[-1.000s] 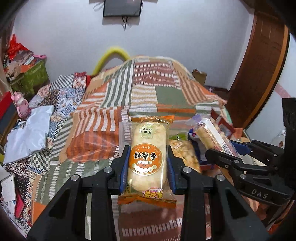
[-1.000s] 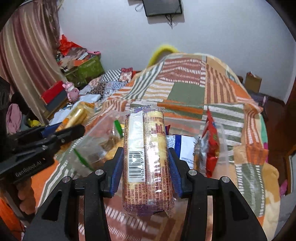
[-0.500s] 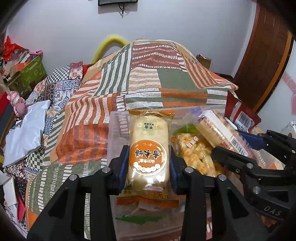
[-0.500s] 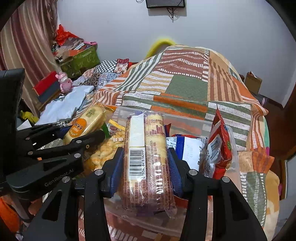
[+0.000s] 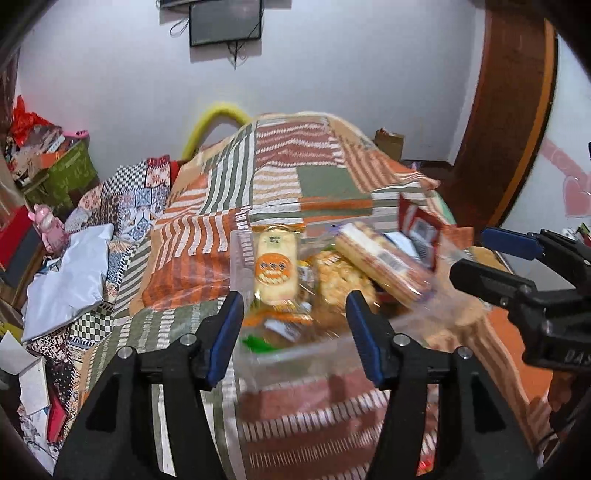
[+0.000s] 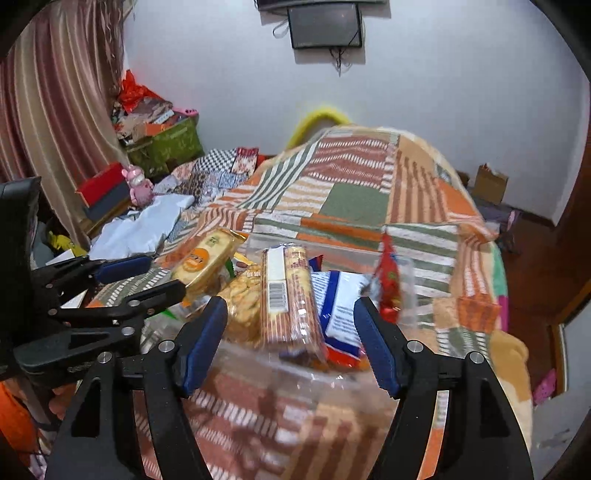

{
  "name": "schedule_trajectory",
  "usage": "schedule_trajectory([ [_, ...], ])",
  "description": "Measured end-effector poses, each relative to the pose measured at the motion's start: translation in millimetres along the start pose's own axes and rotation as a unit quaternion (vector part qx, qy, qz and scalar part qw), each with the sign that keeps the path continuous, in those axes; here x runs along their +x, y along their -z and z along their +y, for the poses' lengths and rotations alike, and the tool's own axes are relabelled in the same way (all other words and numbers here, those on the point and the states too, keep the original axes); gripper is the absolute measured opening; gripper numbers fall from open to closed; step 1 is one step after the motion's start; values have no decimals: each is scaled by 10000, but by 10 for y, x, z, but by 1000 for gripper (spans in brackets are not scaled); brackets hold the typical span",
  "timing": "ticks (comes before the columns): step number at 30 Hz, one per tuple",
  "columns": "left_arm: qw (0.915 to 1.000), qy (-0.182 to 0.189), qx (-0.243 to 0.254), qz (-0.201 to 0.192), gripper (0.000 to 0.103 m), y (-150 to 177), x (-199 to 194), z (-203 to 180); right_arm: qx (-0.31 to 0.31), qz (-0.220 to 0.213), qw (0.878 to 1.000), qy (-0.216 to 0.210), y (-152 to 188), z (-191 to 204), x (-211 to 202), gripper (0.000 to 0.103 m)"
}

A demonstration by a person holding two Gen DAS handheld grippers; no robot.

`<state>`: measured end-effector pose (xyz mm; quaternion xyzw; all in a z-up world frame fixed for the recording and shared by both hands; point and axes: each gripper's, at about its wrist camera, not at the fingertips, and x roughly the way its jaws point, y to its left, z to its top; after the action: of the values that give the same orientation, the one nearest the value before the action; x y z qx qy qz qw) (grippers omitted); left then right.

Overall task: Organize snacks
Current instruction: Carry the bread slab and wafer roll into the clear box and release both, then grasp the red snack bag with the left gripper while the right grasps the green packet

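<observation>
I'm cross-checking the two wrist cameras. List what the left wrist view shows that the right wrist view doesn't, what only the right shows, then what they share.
Only the left wrist view: the brown wooden door frame and a pink heart decal on the wall.

Only the right wrist view: the striped curtain and a blue-and-white snack bag.

Both: the clear container of snacks on the patchwork blanket, holding the orange-labelled rice cracker pack and the barcoded cracker pack, both just released as the jaws opened; also the wall screen.

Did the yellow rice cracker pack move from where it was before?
Yes. The yellow rice cracker pack left the left gripper, whose jaws just opened, and now lies in the clear box.
</observation>
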<state>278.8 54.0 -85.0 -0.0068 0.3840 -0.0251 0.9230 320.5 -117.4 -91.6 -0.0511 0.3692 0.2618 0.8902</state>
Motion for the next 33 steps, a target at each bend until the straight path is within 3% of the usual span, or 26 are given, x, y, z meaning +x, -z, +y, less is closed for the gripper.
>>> schedule_trajectory([
  [2,9999,67,-19,-73,67,70,-166,-43,-13,-64,10000,8,84,10,-164,68],
  [13,9996,240,31,-119,80,606,-657,-319,28,-68,9997,245,731,34,-629,72],
  [20,9996,230,-50,124,82,1047,-651,-414,224,273,9988,352,1236,36,-575,72],
  [30,9992,300,47,261,82,1300,-693,-624,564,771,9951,252,1791,30,-473,72],
  [33,9983,453,173,334,82,1356,-697,-766,763,784,9940,74,1855,-21,-486,58],
])
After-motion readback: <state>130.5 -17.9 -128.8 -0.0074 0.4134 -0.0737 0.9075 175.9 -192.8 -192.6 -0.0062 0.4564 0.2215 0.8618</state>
